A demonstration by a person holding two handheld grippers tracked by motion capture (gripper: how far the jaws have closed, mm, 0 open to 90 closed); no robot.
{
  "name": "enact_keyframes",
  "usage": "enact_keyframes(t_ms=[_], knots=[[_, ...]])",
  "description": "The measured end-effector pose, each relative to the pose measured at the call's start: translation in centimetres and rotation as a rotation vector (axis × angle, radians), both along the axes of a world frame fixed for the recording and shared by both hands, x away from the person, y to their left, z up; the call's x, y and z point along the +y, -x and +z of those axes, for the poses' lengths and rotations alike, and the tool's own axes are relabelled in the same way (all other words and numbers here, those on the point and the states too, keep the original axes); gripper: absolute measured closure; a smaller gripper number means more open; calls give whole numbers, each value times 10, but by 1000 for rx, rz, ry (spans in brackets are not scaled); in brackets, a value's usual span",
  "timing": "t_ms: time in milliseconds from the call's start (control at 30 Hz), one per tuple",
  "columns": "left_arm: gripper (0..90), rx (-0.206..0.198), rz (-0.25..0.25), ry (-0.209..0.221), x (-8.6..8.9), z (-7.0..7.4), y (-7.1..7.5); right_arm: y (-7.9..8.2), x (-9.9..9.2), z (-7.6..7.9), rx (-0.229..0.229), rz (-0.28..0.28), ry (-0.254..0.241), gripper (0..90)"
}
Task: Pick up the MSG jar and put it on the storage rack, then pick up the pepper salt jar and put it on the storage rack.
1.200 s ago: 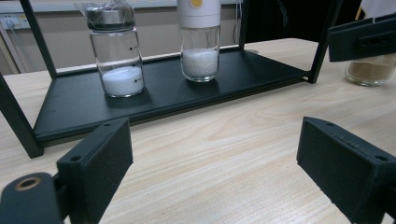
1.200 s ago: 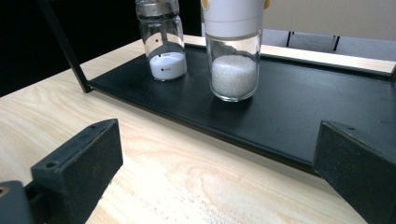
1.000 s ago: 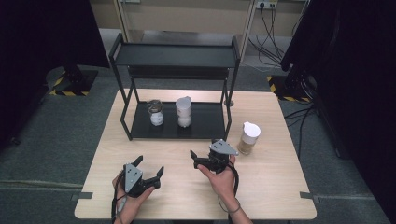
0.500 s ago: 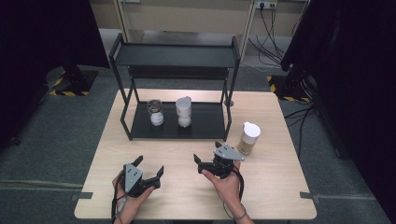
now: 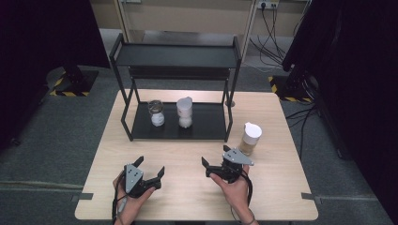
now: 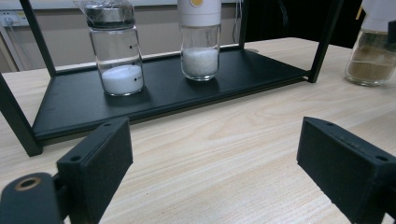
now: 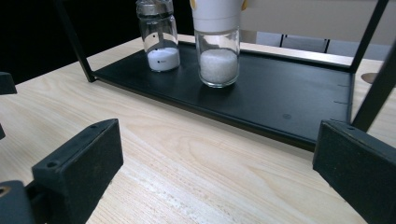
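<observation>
left gripper point(image 5: 150, 169) jaws wide apart, nothing held, in front of the rack point(image 5: 136, 133) | right gripper point(image 5: 216, 160) gaping too, empty | brown-filled jar point(image 5: 250, 139) just right of the rack, beside the right gripper

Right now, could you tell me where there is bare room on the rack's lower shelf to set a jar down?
The right half of the lower shelf is bare, between the white-capped jar and the right posts. The left half is crowded: the clear jar stands close beside it.
</observation>
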State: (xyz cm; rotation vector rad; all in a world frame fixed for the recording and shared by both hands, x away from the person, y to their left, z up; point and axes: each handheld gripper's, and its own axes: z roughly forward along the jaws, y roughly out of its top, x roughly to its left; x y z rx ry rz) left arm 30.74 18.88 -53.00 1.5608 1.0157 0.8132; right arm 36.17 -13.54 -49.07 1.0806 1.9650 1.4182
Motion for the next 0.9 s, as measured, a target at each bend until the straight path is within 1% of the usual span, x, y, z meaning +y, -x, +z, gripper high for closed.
enact_keyframes(t_ms=[200, 333, 367, 500, 700, 900], knots=[[101, -4, -1, 0, 0, 0, 0, 3, -12, 3, -3, -31, 5, 19], [101, -2, 0, 0, 0, 0, 0, 4, -19, 6, -10, -41, 7, 21], [101, -1, 1, -2, 0, 0, 0, 6, -24, 6, -6, -47, 7, 21], [101, -4, 1, -10, -1, 0, 0, 8, -31, 5, 0, -63, 8, 21], [101, -7, 1, -2, 0, 0, 1, 11, -37, 2, 12, -80, 8, 21], [100, -7, 0, -8, -1, 0, 1, 15, -44, 1, 18, -101, 19, 24]])
